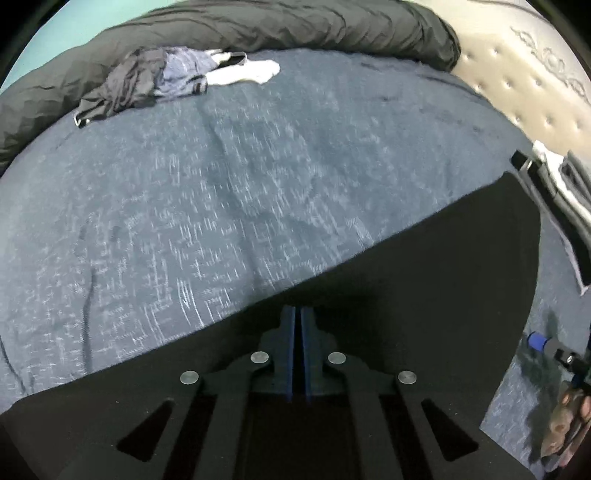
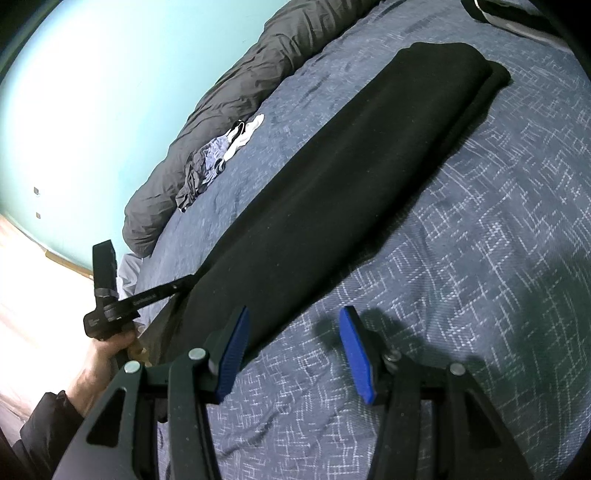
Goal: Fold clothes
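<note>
A long black garment [image 2: 351, 166], folded into a narrow strip, lies flat on the blue patterned bedspread [image 2: 480, 258]. In the left wrist view the same garment [image 1: 406, 295] fills the lower part. My left gripper [image 1: 297, 314] is shut, pads together, just inside the cloth's long edge. From the right wrist view the left gripper [image 2: 190, 280] meets that edge, and whether fabric is pinched I cannot tell. My right gripper [image 2: 295, 321] is open at the garment's near end. Its left pad [image 2: 234, 350] overlaps the corner, and only bedspread shows between the pads.
A pile of dark and pale blue clothes [image 1: 147, 81] with a white sock [image 1: 251, 72] lies near the rolled grey duvet [image 1: 258, 26]. A padded headboard [image 1: 517, 74] is at the right. Another black-and-white garment [image 1: 554, 184] lies beside it. The bed's edge and the floor [image 2: 29, 295] are at the left.
</note>
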